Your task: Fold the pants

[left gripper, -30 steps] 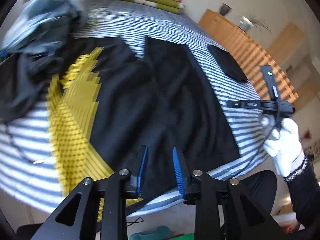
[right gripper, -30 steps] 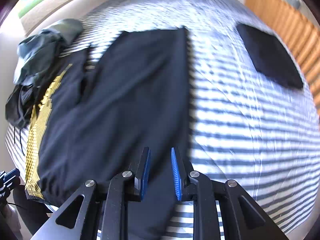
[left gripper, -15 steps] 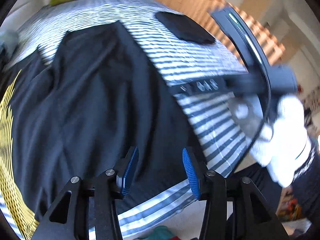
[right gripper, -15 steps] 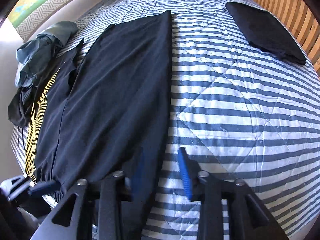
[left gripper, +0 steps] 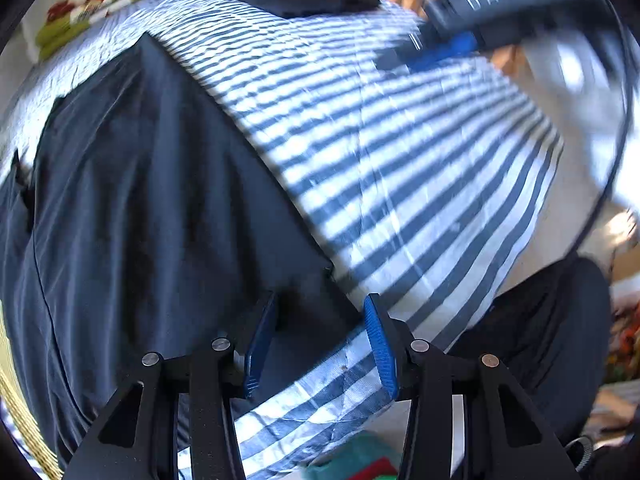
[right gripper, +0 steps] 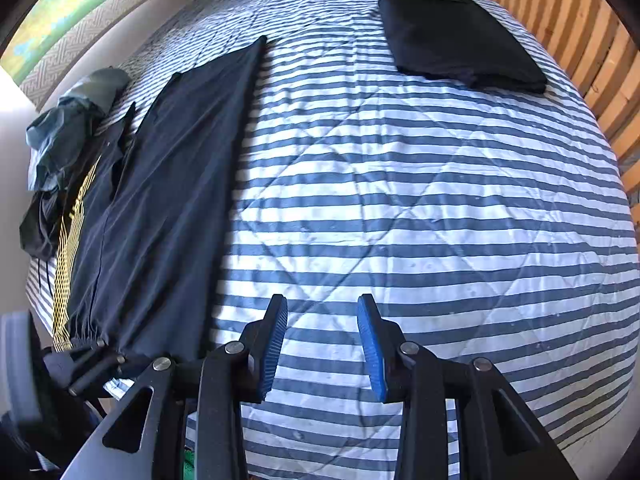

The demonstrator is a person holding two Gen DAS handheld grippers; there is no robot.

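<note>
The dark navy fabric pants (right gripper: 160, 200) lay spread flat along the left side of the bed with the blue-and-white striped quilt (right gripper: 400, 220), waistband end at the near edge, legs running away toward the far end. The left gripper (left gripper: 316, 340) had its blue-padded jaws released and set wide apart, with the near right corner of the pants at the bed edge lying between them; contact with the cloth could not be confirmed. The right gripper (right gripper: 322, 344) also had its jaws released, hovering over bare striped quilt, to the right of the pants and apart from them. A folded black garment (right gripper: 460, 40) rested near the far right edge, beside the wooden slatted wall (right gripper: 580, 40). A yellow-patterned dark garment (right gripper: 76, 216) and a crumpled grey-green garment (right gripper: 72, 128) lay left of the pants.
</note>
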